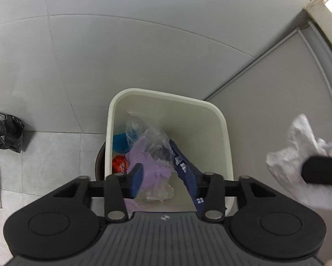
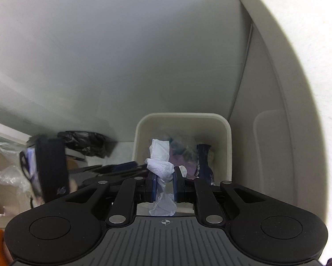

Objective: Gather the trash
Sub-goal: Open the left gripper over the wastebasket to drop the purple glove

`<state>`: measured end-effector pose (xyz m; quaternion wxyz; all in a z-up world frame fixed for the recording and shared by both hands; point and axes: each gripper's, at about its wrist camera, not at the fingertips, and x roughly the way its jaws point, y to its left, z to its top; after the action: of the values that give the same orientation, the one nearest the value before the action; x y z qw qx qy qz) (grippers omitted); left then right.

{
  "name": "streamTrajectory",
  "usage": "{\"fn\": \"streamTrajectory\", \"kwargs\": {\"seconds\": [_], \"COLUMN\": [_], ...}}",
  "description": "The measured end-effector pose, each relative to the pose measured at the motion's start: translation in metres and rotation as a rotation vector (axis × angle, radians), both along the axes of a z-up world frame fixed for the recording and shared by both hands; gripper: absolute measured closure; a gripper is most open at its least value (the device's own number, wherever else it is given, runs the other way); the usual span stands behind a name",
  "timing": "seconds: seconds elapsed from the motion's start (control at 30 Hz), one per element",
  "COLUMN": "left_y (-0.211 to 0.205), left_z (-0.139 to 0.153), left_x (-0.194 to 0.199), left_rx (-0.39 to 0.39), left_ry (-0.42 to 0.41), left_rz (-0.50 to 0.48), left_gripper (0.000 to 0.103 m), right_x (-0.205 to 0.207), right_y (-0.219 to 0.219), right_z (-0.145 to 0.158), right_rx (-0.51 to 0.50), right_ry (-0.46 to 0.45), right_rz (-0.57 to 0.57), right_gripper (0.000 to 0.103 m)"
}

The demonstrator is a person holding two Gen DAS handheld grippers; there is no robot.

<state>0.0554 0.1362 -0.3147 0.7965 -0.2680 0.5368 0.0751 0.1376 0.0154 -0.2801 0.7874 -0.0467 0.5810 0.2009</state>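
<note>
Blue-padded right tongs [image 2: 164,184] pinch a crumpled white tissue [image 2: 160,168], its soft folds bulging above and hanging below the pads. Left tongs [image 1: 166,178] stand spread wide over the mouth of a white plastic bin [image 1: 226,137], gripping nothing. From the left camera the tissue [image 1: 294,141] shows off to the right, beside the bin and not yet over it, blurred along with the dark finger clamping it.

Inside the squarish, round-cornered bin lie a limp purple glove [image 1: 143,159], a crinkled clear plastic bag [image 1: 152,137], a dark blue wrapper [image 1: 185,166] leaning against the right wall, a red scrap [image 1: 119,165] and something bright blue [image 1: 120,143] beneath.

Around it: pale grey floor tiles [image 1: 55,159], a smooth grey panel [image 1: 265,99] close on the bin's right, and a crumpled black plastic bag [image 1: 6,133] well off to the left.
</note>
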Motion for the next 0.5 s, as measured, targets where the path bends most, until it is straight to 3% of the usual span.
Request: {"fn": "streamTrajectory", "kwargs": {"seconds": [0.5], "left_y": [0.003], "left_z": [-0.006], "left_x": [-0.01], "left_rx": [-0.019], "left_ry": [0.015], "left_rz": [0.029], "left_gripper": [0.047], "right_x": [0.04], "right_y": [0.027], "right_z": [-0.047], "right_rx": [-0.138], "right_ry": [0.064], "right_rz": [-0.007], "right_gripper": [0.086]}}
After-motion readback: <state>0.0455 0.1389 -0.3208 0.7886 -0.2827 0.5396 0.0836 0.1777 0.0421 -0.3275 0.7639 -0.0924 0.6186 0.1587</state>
